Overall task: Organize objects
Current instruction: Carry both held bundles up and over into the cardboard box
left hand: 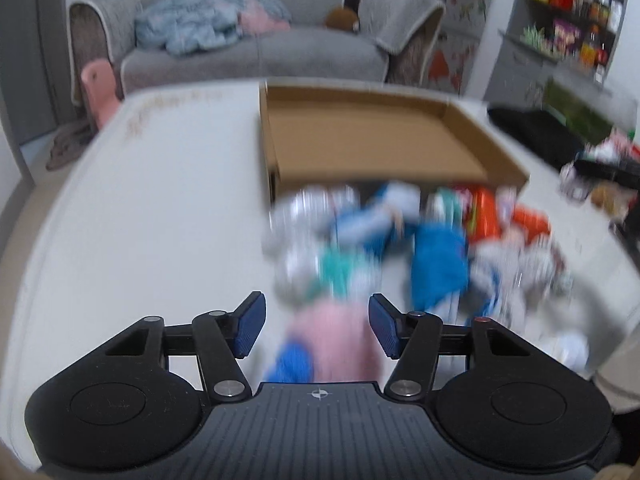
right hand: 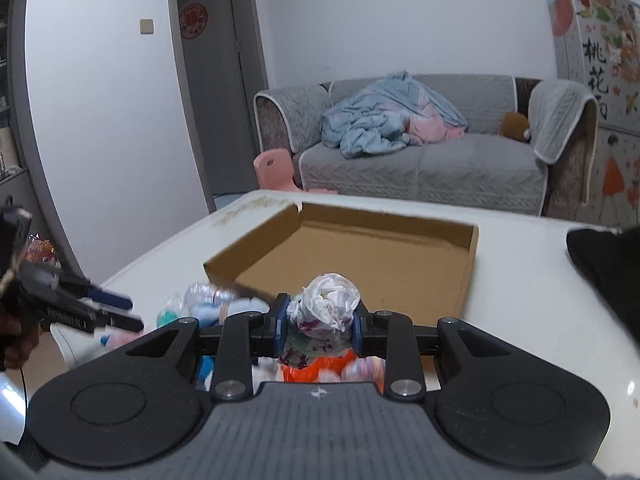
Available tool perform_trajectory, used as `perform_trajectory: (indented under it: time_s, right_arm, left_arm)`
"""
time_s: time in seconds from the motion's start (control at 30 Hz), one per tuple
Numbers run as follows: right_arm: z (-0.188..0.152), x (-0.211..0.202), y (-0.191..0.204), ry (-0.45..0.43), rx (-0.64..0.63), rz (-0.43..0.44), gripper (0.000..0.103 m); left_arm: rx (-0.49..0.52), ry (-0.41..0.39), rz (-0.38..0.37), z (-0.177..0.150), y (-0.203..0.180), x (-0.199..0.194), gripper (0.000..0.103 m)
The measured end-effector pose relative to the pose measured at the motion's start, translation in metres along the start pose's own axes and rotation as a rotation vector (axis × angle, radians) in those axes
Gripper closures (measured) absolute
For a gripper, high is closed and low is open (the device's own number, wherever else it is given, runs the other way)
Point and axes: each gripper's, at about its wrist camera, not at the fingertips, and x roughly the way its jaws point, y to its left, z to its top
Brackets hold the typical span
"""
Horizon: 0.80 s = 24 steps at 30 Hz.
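Your right gripper (right hand: 320, 326) was shut on a crumpled white plastic bag (right hand: 326, 304). The blue pads pressed it from both sides. The bag stuck up above the pads, and it had some purple marks low down. You held it up off the bench (right hand: 520, 292), in front of the near edge of the cardboard tray (right hand: 360, 256).

The cardboard tray was flat and brown, with low walls. It sat on the white bench, and its floor looked bare.

Your left gripper (left hand: 317, 326) was open. Nothing was between its blue pads. It pointed down at a pile of small things (left hand: 400, 240) on the bench. The pile lay just in front of the tray's near wall. That picture was blurry, so I cannot tell what each thing was. I could see blue, teal, orange, white and silver bits. A pink thing (left hand: 332, 340) lay right under the open gripper, with a blue bit beside it. I cannot tell if the gripper touched it.

In the right wrist view, your left gripper showed at the left edge, held in your hand (right hand: 16, 336). It hung over the left end of the pile.

A black thing (right hand: 604, 272) lay on the bench to the right of the tray. Behind the bench stood a grey sofa (right hand: 440, 160) with a light blue blanket (right hand: 380, 116) heaped on it. A small pink chair (right hand: 276, 170) stood by the sofa.
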Motion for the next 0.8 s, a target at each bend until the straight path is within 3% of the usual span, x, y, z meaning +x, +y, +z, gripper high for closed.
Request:
perform_trajectory:
  time_s: [0.2,0.23,0.27,0.33,0.5,0.63,0.8]
  right_arm:
    - [-0.004,-0.004,-0.001,0.016,0.010,-0.011,0.076]
    - [-0.003,-0.004,-0.001,0.017,0.012,-0.013,0.076]
    - [-0.004,-0.004,-0.002,0.019,0.014,-0.014,0.076]
    - [-0.004,-0.006,-0.003,0.020,0.016,-0.016,0.076]
    - [0.003,-0.004,-0.005,0.024,0.011,-0.010,0.076]
    - [0.027,-0.003,-0.007,0.006,-0.013,0.010,0.076]
    - [0.077,0.018,-0.013,-0.029,-0.055,0.045,0.076]
  left_arm:
    - [-0.021,0.028,-0.019,-0.017,0.002,0.020,0.040]
    - [-0.019,0.023,-0.019,-0.016,0.001,0.020,0.043]
    - [-0.025,0.018,-0.021,-0.016,0.002,0.020,0.054]
    - [-0.040,0.015,-0.032,-0.015,0.001,0.018,0.059]
    - [-0.014,-0.007,-0.062,-0.008,-0.007,-0.001,0.061]
    - [0.031,-0.082,-0.043,0.026,-0.010,-0.030,0.061]
    - [0.074,-0.195,-0.022,0.100,-0.017,-0.046,0.060]
